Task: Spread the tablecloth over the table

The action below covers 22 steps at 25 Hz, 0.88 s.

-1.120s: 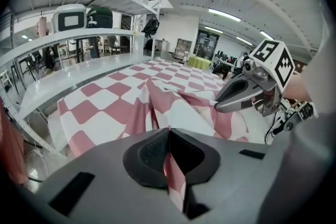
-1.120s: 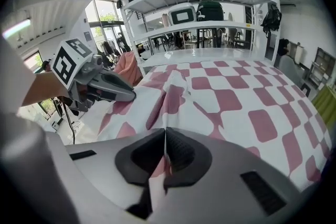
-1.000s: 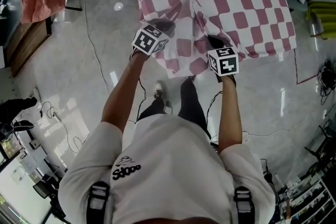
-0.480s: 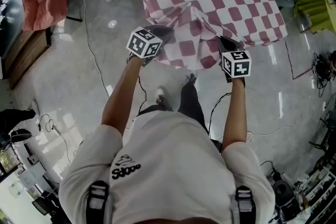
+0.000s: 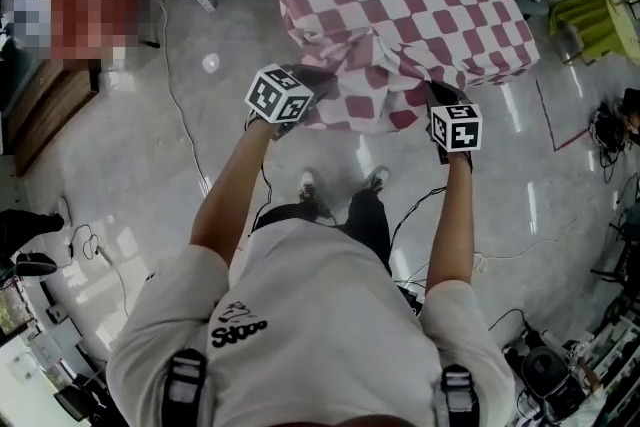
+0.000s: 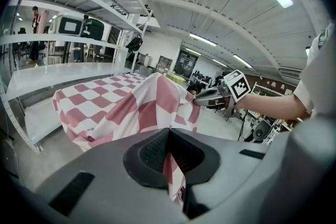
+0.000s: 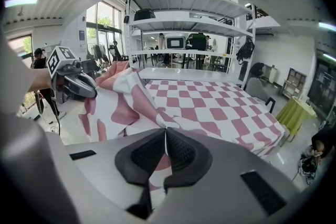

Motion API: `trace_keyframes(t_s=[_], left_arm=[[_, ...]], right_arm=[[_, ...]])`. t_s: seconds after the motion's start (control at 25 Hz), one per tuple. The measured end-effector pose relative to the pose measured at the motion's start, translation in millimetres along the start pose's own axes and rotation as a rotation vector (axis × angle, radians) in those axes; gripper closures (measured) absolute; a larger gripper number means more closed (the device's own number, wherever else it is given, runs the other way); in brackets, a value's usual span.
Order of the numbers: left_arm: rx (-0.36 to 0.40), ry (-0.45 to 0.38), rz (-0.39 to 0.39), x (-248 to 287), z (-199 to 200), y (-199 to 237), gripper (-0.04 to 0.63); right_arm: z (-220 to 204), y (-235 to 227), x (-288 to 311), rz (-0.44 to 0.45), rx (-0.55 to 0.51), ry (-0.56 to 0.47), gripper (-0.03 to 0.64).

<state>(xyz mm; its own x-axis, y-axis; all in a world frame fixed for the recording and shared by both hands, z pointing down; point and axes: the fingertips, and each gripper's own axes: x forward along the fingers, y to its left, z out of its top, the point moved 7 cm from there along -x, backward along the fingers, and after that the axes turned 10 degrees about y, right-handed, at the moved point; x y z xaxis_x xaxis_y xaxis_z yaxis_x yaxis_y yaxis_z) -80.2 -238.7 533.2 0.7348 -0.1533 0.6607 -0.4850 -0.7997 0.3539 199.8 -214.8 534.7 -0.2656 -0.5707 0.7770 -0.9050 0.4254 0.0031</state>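
A pink-and-white checked tablecloth (image 5: 410, 0) covers the table (image 5: 500, 65) ahead of me, with its near edge lifted off the table. My left gripper (image 5: 300, 87) is shut on the cloth's near left part (image 6: 170, 165), and the cloth rises in a fold from its jaws. My right gripper (image 5: 432, 93) is shut on the near right part (image 7: 163, 149). Between the two grippers the cloth (image 5: 355, 95) hangs in a loose sagging flap above the floor. Each gripper shows in the other's view: the right gripper (image 6: 202, 98) and the left gripper (image 7: 89, 93), both pinching cloth.
Grey polished floor (image 5: 130, 145) with cables lies around the table. White metal shelving (image 7: 184, 8) stands behind it, and a yellow-green covered table (image 5: 600, 20) is to the right. Clutter and cables line the left and right edges. People stand far off in the room.
Both grippers have drawn back towards me and risen, pulling the near edge of the cloth off the table. The grippers now stand further apart, and the flap between them hangs wider.
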Motion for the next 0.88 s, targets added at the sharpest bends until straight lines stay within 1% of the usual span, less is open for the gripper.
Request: trace_keyframes(t_s=[0.16, 0.32, 0.52, 0.72, 0.88], left_arm=[[-0.047, -0.011, 0.017, -4, -16, -27, 0.563], [-0.091, -0.026, 0.073, -6, -36, -58, 0.563], [-0.152, -0.058, 0.162, -11, -64, -103, 0.563], [-0.234, -0.086, 0.214, 1, -94, -138, 0.563], [-0.303, -0.083, 0.25, 12, -116, -159, 0.563]], right_arm=[[-20, 5, -13, 0.043, -0.015, 0.004, 0.592], [-36, 7, -23, 0.091, -0.064, 0.005, 0.592], [-60, 14, -36, 0.142, -0.148, 0.0, 0.592], [-80, 9, -37, 0.171, -0.204, 0.005, 0.592], [-88, 10, -29, 0.19, -0.268, 0.035, 0.591]])
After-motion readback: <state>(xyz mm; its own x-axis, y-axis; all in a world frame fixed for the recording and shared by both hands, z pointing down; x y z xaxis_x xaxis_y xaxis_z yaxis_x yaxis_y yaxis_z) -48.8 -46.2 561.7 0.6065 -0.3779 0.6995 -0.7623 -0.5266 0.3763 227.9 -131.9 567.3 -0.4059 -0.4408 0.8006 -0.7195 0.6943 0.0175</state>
